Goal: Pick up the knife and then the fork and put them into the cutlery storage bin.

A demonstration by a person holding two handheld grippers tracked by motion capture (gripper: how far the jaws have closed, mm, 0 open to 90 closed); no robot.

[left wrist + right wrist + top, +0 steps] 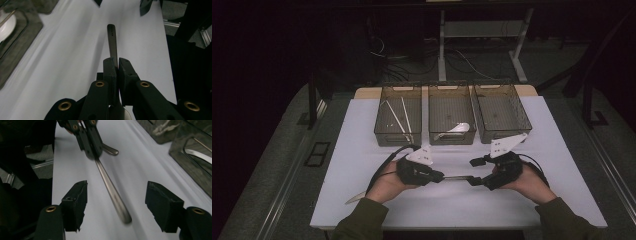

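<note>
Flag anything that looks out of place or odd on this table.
One white utensil lies loose at the table's near edge beside the left sleeve, away from the bins. Otherwise nothing odd: the left gripper clamps a metal utensil.

No text, label, brand, number or sign can be read in any of the three views. The slim grey metal utensil handle (pixel 112 40) carries a small dark mark near its rounded end in the left gripper view, but it is too small and blurred to read.
</note>
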